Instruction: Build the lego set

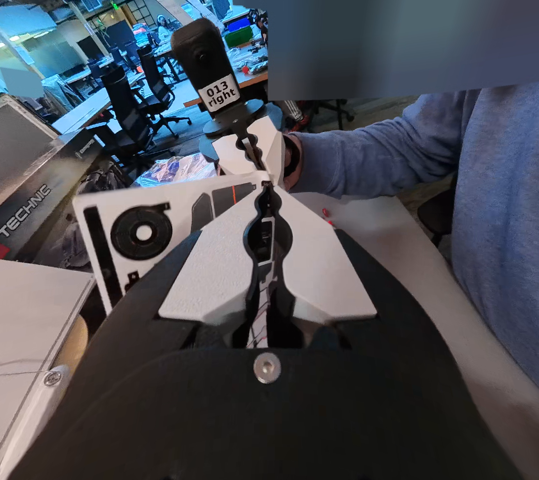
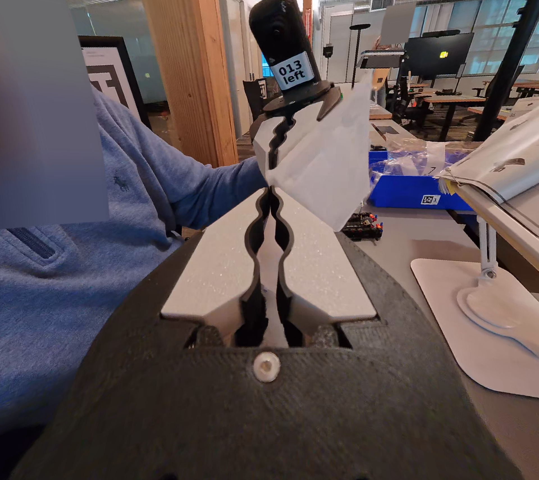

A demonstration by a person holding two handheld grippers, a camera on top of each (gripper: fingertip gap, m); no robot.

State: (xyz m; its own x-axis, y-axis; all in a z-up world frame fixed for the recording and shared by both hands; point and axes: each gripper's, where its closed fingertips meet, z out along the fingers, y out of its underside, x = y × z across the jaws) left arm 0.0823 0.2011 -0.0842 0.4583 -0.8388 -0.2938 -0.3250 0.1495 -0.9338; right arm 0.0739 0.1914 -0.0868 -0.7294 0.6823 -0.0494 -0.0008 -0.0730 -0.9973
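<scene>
A white sticker sheet (image 1: pixel 140 209) with black stickers is held up above the table between both grippers. My left gripper (image 1: pixel 269 186) is shut with its tips pinched on the sheet's upper right corner, where a small dark sticker edge shows. The sheet also shows through the gaps between its fingers. My right gripper (image 2: pixel 269 189) is shut on the same corner from the other side. It faces the left gripper tip to tip (image 1: pixel 261 167). In the right wrist view I see the sheet's blank back (image 2: pixel 326 168) hanging from the left gripper (image 2: pixel 272 167).
A small black Lego build (image 2: pixel 361 225) sits on the grey table (image 2: pixel 423 232). A blue bin (image 2: pixel 408 192) with plastic bags stands behind it. An instruction booklet (image 2: pixel 495 157) rests on a white stand (image 2: pixel 481 320). The Lego box (image 1: pixel 26 203) is at the left. Small red pieces (image 1: pixel 326 212) lie on the table. Both grippers' tips are close together, under 4 cm apart.
</scene>
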